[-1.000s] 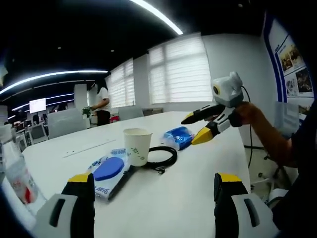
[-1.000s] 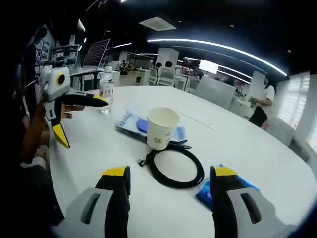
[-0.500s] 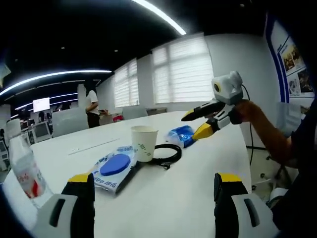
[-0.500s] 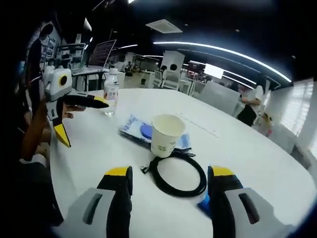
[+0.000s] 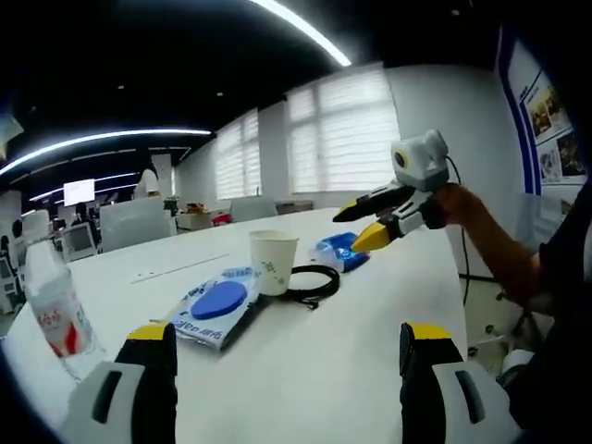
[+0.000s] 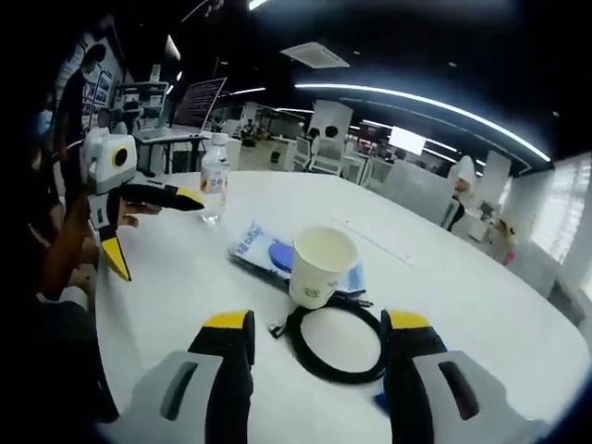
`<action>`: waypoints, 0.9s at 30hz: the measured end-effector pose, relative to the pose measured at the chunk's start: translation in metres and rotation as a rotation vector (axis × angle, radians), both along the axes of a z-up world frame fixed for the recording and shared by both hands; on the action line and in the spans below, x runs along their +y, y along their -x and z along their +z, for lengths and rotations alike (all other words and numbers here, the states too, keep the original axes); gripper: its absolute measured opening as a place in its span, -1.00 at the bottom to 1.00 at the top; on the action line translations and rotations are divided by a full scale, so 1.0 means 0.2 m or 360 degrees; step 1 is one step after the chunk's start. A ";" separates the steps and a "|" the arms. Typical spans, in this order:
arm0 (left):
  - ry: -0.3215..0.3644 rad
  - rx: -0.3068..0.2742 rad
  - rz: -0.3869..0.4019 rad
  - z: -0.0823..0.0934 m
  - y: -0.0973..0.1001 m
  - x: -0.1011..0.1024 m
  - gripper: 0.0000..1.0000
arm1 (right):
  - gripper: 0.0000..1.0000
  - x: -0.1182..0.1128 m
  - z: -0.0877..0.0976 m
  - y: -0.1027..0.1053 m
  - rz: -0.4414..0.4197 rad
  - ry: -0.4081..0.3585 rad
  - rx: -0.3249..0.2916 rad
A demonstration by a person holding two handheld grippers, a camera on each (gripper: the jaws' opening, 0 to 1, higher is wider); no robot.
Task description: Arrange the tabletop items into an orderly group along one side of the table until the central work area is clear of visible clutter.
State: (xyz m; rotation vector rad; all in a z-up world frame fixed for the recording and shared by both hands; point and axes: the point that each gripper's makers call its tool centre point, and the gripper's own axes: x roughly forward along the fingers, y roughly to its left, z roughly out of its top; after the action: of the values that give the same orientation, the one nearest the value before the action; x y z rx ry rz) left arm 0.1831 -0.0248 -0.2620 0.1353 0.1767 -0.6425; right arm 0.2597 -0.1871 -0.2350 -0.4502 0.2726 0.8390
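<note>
White and broad, the surface carries five loose things, all grouped around one white paper cup standing upright and open-topped. One black cable coil lies flat just beside the cup, touching or nearly touching its base on the side nearer the window wall. One flat packet with a blue oval on its face lies on the cup's other side, close against it. One crumpled blue plastic pouch sits beyond the coil from the cup. One clear plastic water bottle with a red label stands upright, well apart from the cup, past the flat packet.

The left gripper hovers above the bare surface short of the cup, its yellow-tipped fingers spread wide and empty. The right gripper hangs over the coil near the cup, its fingers likewise set wide apart with nothing between them; in the left gripper view it shows in the air above the blue pouch, held by a hand.
</note>
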 end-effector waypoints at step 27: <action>-0.0017 -0.0007 0.0024 0.01 0.04 0.10 1.00 | -0.29 0.20 0.01 0.01 0.0148 0.0060 -0.0052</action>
State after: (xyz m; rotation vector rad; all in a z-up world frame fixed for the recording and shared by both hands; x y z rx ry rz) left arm 0.1741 -0.0043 -0.2609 0.1455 0.1766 -0.6264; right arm 0.2581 -0.1480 -0.2339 -0.5141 0.2390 0.9178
